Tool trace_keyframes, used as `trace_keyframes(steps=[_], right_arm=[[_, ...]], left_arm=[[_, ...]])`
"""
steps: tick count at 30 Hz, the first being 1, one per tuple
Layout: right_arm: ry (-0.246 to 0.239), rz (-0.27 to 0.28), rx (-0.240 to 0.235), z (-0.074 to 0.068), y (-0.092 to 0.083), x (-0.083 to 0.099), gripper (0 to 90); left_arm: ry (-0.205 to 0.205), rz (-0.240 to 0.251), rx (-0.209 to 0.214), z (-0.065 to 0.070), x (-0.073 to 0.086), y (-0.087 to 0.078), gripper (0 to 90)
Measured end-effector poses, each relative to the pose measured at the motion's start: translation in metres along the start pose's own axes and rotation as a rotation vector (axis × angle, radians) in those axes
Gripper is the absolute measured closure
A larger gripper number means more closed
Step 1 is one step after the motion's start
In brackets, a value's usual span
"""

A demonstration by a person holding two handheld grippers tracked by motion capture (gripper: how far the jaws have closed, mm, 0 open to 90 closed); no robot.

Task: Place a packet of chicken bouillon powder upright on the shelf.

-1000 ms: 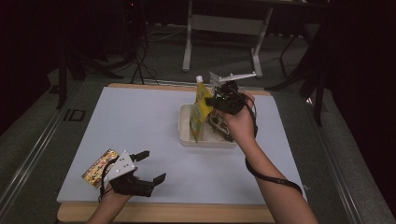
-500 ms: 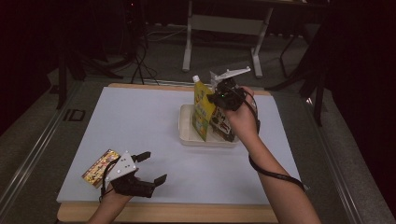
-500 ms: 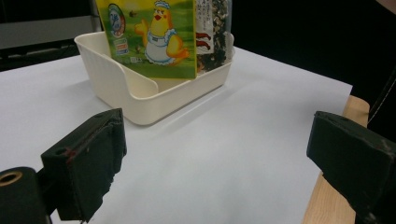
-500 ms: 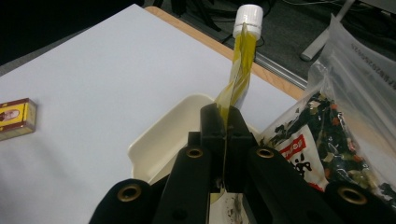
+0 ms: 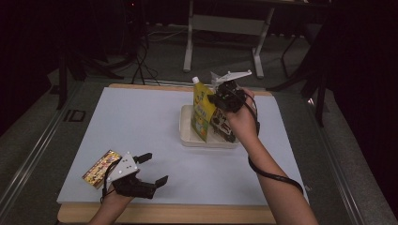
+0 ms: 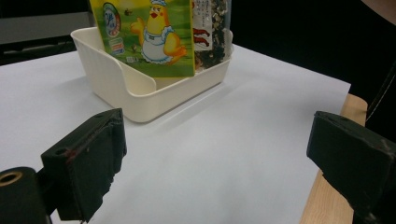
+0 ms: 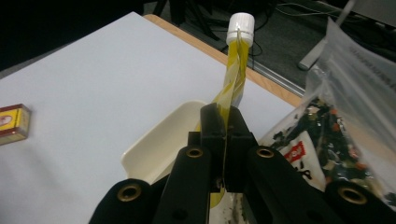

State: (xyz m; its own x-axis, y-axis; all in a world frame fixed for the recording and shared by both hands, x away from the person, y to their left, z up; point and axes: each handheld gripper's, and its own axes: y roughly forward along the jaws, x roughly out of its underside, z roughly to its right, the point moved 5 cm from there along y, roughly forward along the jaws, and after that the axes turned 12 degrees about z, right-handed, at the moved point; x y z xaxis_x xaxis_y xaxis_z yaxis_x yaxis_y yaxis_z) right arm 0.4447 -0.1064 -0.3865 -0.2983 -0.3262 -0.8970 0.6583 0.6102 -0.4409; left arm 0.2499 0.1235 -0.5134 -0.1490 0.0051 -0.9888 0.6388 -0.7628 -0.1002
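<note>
Item 1, yellow pouch (image 5: 202, 112): my right gripper (image 7: 223, 140) pinches its edge, long axis upright over the cream bin (image 5: 187, 133); left gripper (image 5: 151, 168) spread, idle, well apart.

Recording lab or studio, dim. Bench (image 5: 141, 117): wooden top covered by a pale sheet, lit from above, standing on grey carpet. Surroundings dark: black stand legs (image 5: 70, 70) and trailing cables (image 5: 141, 56) on the floor behind, a grey metal table frame (image 5: 225, 28) at the back, a floor rail (image 5: 33, 154) along the left side.
</note>
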Motion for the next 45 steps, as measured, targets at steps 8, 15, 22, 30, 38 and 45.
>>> trace_keyframes(steps=[8, 15, 22, 30, 38, 45], right_arm=[[-0.041, 0.002, 0.007, -0.002, 0.003, 0.004, 90.0], [-0.083, 0.014, 0.003, 0.003, 0.003, 0.0, 90.0], [-0.134, 0.011, -0.025, 0.001, 0.005, -0.003, 90.0], [-0.253, 0.006, -0.033, -0.005, 0.007, -0.003, 90.0], [-0.274, -0.002, -0.037, -0.005, 0.007, -0.006, 89.9], [-0.332, 0.015, -0.078, -0.011, 0.01, -0.004, 90.0]], left_arm=[[-0.003, 0.0, -0.004, -0.001, 0.0, -0.001, 5.1], [-0.007, -0.001, -0.002, -0.001, 0.001, -0.001, 5.1], [-0.008, -0.009, 0.0, -0.002, 0.002, 0.0, 5.1], [-0.014, -0.008, -0.001, -0.002, 0.002, 0.0, 5.1], [-0.015, -0.009, 0.0, -0.002, 0.003, 0.0, 5.1], [-0.016, -0.016, 0.002, -0.002, 0.004, 0.001, 5.1]])
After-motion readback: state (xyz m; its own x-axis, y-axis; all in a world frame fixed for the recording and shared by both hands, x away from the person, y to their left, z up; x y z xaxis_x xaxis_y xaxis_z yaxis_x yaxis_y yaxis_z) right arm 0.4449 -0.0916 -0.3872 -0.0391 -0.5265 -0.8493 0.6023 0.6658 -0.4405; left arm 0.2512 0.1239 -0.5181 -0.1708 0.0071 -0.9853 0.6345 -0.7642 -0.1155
